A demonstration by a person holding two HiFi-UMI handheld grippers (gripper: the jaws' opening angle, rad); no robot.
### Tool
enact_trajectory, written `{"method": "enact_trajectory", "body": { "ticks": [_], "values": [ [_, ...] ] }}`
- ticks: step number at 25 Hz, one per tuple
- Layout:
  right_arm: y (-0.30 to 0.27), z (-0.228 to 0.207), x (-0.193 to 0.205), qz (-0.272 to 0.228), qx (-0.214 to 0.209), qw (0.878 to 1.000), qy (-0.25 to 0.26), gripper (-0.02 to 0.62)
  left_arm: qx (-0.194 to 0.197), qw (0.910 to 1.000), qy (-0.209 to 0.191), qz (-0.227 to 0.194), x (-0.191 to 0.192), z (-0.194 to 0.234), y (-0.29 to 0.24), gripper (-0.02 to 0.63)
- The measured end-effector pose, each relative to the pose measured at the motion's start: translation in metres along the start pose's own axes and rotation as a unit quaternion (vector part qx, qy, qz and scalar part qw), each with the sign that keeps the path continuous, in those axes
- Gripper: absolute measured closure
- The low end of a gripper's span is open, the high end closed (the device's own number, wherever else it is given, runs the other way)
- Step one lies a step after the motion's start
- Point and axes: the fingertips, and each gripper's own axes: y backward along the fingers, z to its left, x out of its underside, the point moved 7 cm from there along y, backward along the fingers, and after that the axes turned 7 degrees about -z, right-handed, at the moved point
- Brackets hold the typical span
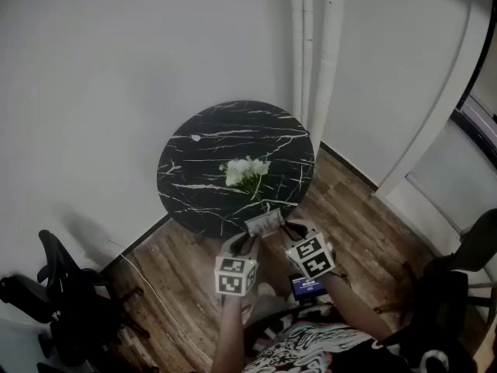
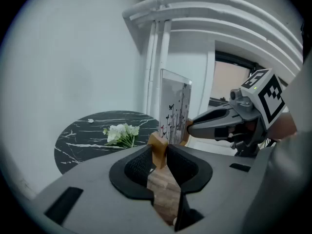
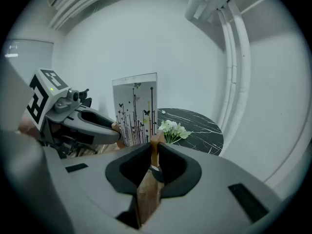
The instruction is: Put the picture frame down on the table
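left claw [image 2: 158,156], right claw [image 3: 155,156] gripping wooden-footed picture frame [image 3: 135,108]

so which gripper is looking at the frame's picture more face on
The right gripper: its view shows the picture frame as a broad panel of stems and butterflies. The left gripper sees it as a narrow, nearly edge-on strip.

Round black marble table [image 1: 194,158] on a wood-plank floor [image 1: 175,266].
A bunch of white flowers [image 1: 247,171] with green stems lies near the middle of the white-veined top; a small white scrap [image 1: 196,137] lies well apart from it, near the far left rim.
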Motion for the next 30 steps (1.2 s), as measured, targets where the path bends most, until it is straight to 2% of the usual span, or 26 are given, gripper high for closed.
{"method": "enact_trajectory", "body": {
  "ticks": [21, 30],
  "values": [
    [0.017, 0.002, 0.007, -0.014, -0.004, 1.000, -0.020, 0.543, -0.004, 1.0000, -0.008, -0.001, -0.002, -0.016, 0.011, 0.505],
    [0.009, -0.014, 0.004, -0.022, -0.006, 1.000, -0.019, 0.543, -0.009, 0.9999, -0.007, -0.001, -0.011, -0.013, -0.001, 0.505]
  ]
}}
